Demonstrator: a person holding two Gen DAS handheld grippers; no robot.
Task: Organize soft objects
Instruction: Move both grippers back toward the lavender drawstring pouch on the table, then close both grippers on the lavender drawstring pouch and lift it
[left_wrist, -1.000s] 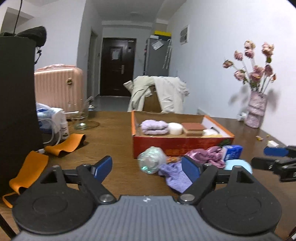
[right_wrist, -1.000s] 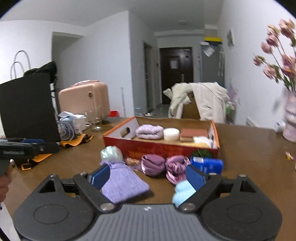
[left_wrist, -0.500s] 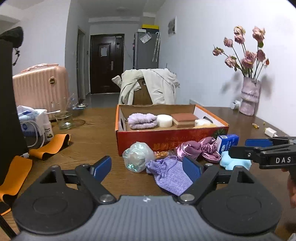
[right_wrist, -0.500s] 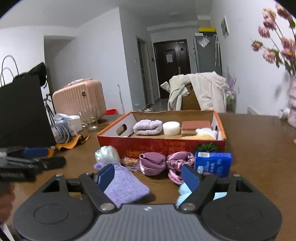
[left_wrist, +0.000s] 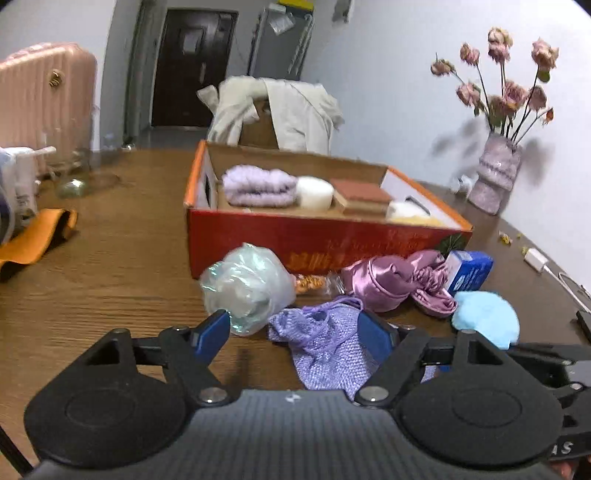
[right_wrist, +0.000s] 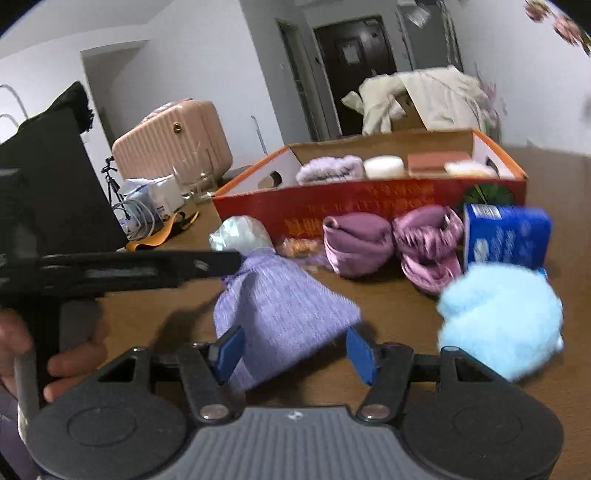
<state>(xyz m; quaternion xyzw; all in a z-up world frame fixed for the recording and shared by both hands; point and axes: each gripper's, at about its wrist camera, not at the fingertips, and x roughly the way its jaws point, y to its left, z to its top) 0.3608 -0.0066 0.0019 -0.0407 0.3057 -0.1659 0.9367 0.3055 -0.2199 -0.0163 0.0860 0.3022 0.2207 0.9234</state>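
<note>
Wooden table (left_wrist: 110, 258), red box (left_wrist: 325, 236) lettering unreadable

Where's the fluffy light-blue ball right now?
The fluffy light-blue ball lies on the wooden table, right of the lilac knitted pouch and just in front of the blue carton, beyond the right gripper's open fingers.
</note>
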